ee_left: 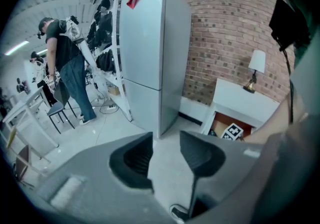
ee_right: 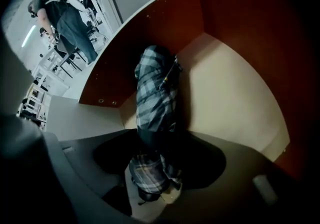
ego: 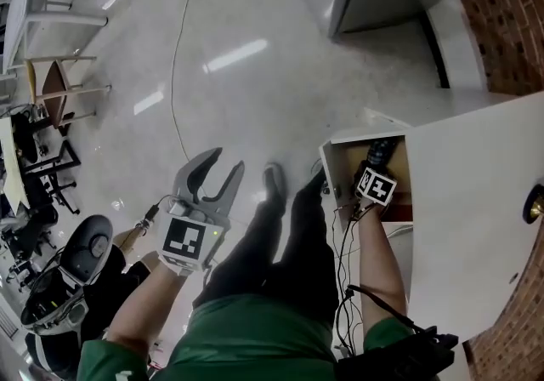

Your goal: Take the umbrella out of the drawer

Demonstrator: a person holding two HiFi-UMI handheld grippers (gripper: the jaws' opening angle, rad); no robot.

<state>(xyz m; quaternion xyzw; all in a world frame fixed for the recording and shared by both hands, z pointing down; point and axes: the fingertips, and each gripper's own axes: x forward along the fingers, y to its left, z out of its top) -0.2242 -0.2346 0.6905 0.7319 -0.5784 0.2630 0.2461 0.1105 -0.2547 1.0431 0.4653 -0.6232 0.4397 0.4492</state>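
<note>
Two grippers show. Around eight o'clock in the head view, the left gripper [ego: 223, 165] hangs over the floor, jaws spread and empty. At three o'clock the right gripper [ee_right: 155, 165] points down into the open drawer [ego: 340, 162], jaws wide astride the umbrella [ee_right: 154, 93], not pinching it. I judge this the reaching step. Next, the jaws must close on the bundle and lift it out. Folded, in grey-blue plaid, it lies on the drawer's pale bottom, running six to twelve o'clock.
</note>
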